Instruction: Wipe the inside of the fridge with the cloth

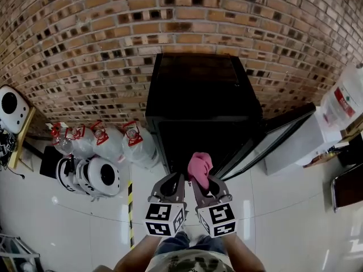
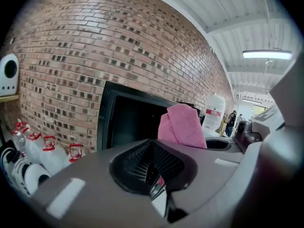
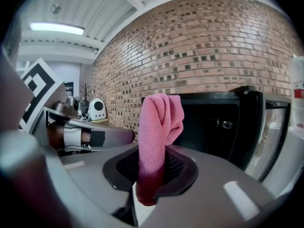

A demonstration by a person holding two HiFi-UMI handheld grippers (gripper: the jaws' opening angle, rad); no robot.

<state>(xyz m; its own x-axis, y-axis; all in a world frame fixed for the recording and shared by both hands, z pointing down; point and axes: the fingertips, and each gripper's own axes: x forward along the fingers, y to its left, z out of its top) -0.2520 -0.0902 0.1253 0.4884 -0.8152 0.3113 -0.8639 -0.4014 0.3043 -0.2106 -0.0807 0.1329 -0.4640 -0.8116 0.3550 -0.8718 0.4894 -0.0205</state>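
Observation:
A small black fridge stands on the floor against the brick wall, its glass door swung open to the right and its inside dark. My right gripper is shut on a pink cloth, which sticks up from its jaws in front of the fridge opening. The same cloth fills the middle of the right gripper view. My left gripper is shut with nothing in it, close beside the right one. In the left gripper view the cloth shows to the right, with the fridge behind.
Several clear water jugs with red labels and a white round appliance sit on the tiled floor left of the fridge. A white cabinet stands behind the open door. A yellow-black floor stripe runs near my left gripper.

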